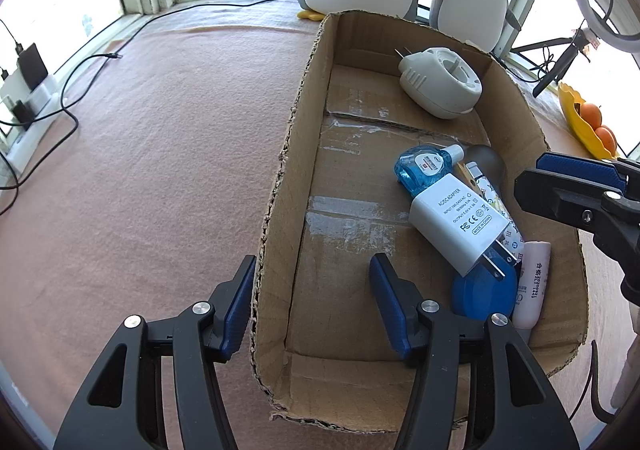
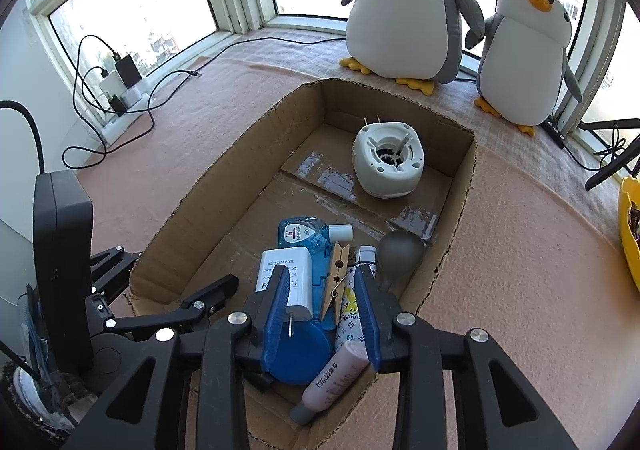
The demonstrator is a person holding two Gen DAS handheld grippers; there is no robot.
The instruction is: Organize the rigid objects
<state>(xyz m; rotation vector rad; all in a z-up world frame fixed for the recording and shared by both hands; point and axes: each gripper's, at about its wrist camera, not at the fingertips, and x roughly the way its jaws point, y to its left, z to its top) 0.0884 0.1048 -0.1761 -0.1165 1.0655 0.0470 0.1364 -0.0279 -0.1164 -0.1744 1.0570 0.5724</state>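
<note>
Cardboard box (image 1: 304, 154) at frame centre, left gripper (image 1: 312, 306) apparently astride its left wall, unclamped, right gripper (image 2: 322, 310) parted, empty, above white AC adapter (image 2: 290, 282) lower centre.

Two plush penguins (image 2: 404, 6) and a power strip (image 2: 120, 98) by the window.

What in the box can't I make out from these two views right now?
- Blue round lid: both views, partly under the white adapter and the right tool.
- Patterned tube: both views, most of it is covered by neighbours.
- Box near corner: left wrist view, hidden behind the left tool.
</note>
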